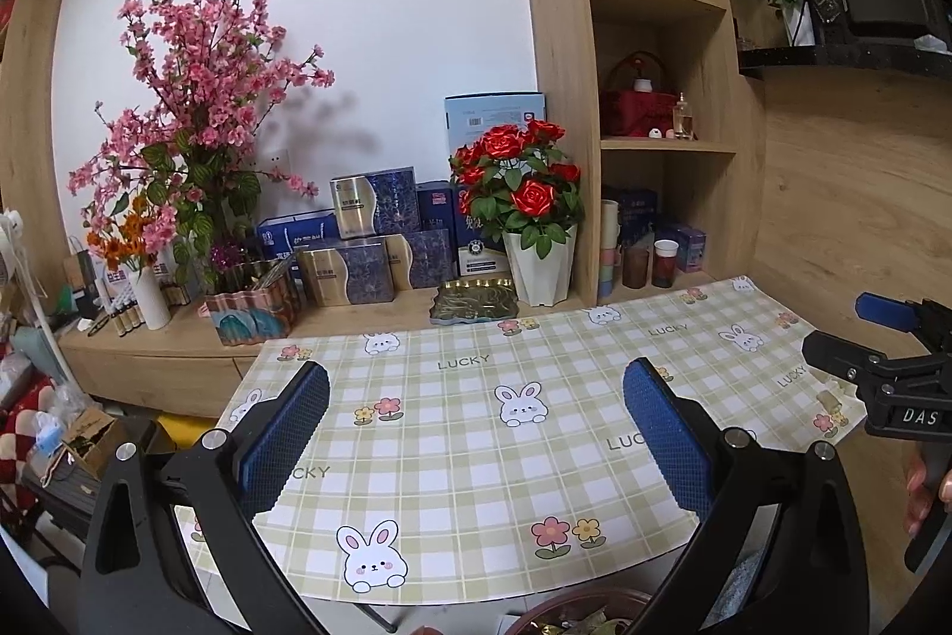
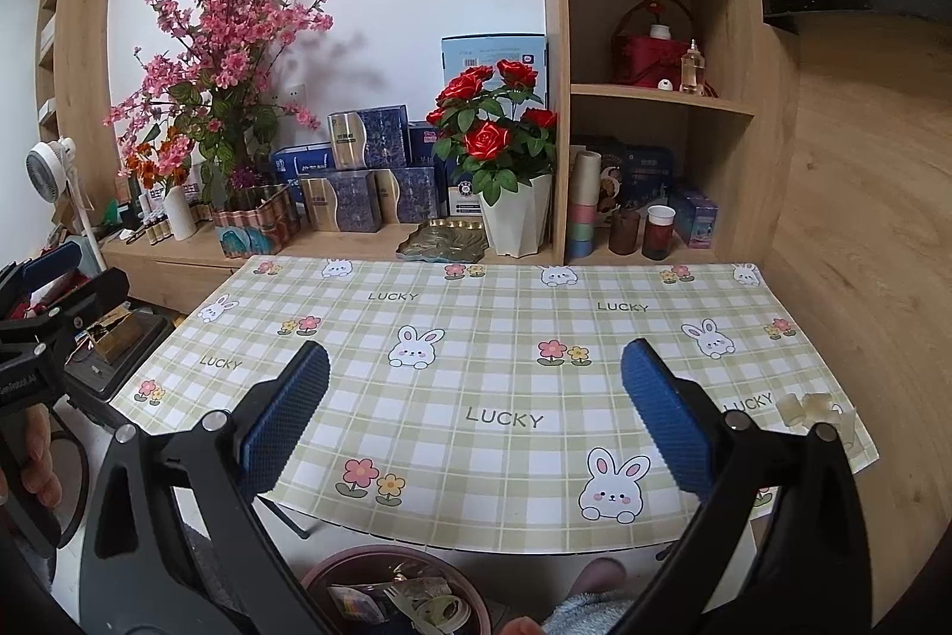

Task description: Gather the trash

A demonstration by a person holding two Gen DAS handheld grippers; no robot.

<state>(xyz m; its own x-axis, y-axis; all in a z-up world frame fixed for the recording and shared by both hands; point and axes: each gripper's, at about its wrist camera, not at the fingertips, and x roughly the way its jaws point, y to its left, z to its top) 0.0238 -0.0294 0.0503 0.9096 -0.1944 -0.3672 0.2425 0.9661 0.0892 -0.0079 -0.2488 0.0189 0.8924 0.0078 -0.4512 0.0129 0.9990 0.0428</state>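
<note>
A table with a green checked bunny cloth lies ahead. My left gripper is open and empty above its near part. My right gripper is open and empty above the cloth too; it also shows at the right edge of the left wrist view. A small pale scrap lies at the table's right front corner, right of the right gripper; it also shows in the left wrist view. A brown bin with wrappers inside stands on the floor below the table's front edge; its rim shows in the left wrist view.
A wooden sideboard behind the table holds a white pot of red roses, a gold tray, blue gift boxes and pink blossom branches. Shelves with cups stand at right. A fan and clutter are at left.
</note>
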